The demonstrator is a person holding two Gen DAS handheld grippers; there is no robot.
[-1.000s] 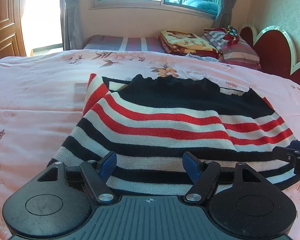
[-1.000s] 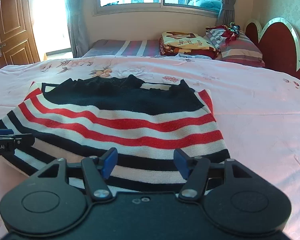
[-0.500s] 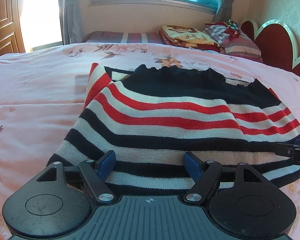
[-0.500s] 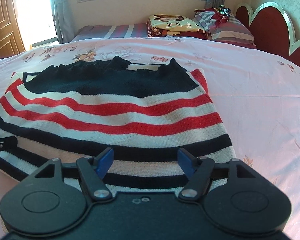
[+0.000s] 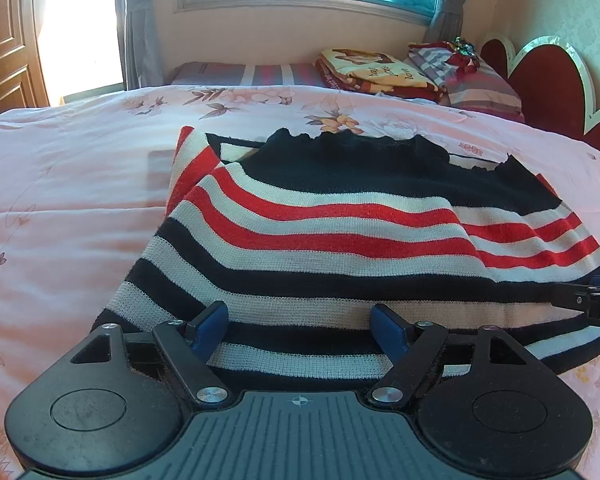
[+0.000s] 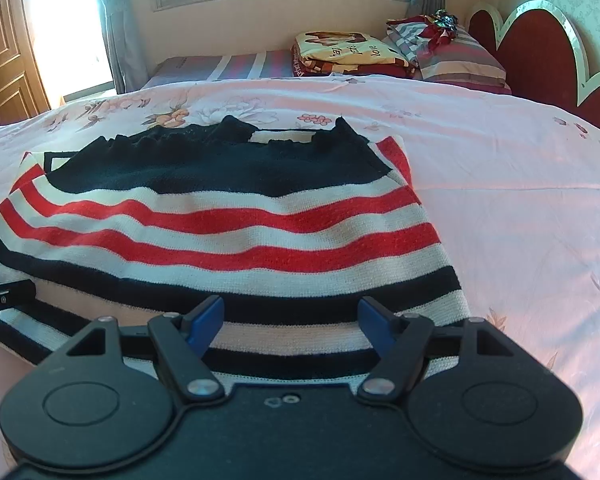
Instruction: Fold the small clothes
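Both the left tool [image 5: 300, 320] and the right tool [image 6: 290, 316] have just been opening wider over the striped sweater [image 5: 340, 240], gripping nothing.

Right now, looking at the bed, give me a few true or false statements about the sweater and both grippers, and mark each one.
1. The striped sweater lies on the pink floral bedspread. True.
2. The left gripper is clamped shut on the hem. False: its jaws stand open, having just been opening, the pads not pressing on the knit.
3. The right gripper is open. True; its jaws have just been opening.
4. The sweater is plain green. False: it has red, white and black stripes.
5. Folded blankets sit near the headboard. True.
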